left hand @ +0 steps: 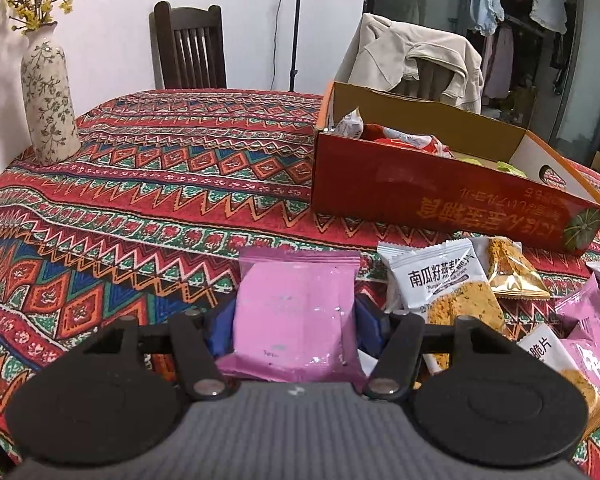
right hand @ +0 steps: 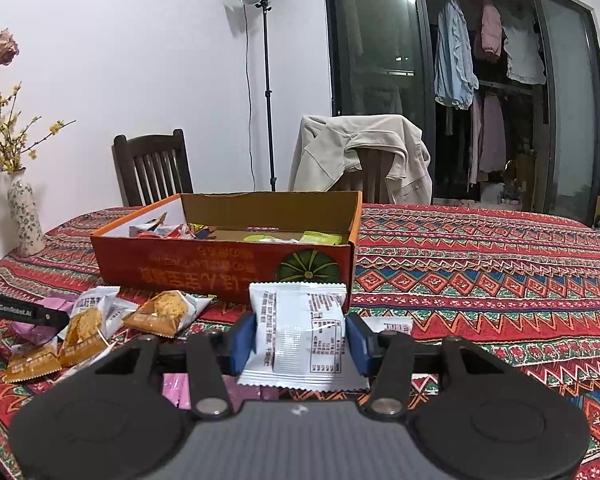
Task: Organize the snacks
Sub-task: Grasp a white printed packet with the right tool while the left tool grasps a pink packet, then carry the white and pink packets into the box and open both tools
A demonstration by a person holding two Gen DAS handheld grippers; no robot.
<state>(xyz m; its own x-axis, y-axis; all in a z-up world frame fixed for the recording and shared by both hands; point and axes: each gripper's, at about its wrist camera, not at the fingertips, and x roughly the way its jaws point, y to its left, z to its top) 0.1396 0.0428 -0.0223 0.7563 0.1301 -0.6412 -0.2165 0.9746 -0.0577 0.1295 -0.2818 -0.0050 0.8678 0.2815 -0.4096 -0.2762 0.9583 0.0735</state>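
The left gripper point(left hand: 296, 320) has its blue pads point(left hand: 220, 330) pressed on both sides of a pink snack packet point(left hand: 296, 312). The jaws are only partly open, as wide as the packet. The right gripper point(right hand: 300, 344) squeezes a white snack packet point(right hand: 300, 332) the same way, with the printed back of the packet facing the camera.

Both packets need to go into the red box point(left hand: 440, 188), so where the box lies is what matters. From the left gripper the box sits ahead and off to the right. From the right gripper it sits almost straight ahead, a little to the left, and looks near. The long side of the box runs across in front of both grippers, and its top is open. I think the right hand has the shorter trip.

Inside the box there are already some snacks: red and white packets point(left hand: 404, 140) at one end and green packets point(right hand: 320, 238) at the other (the middle looks bare).

More loose packets point(left hand: 440, 284) lie on the patterned tablecloth point(left hand: 160, 184) just in front of the box, white ones, clear ones with golden crisps, and pink ones. They touch and overlap each other in a messy pile.
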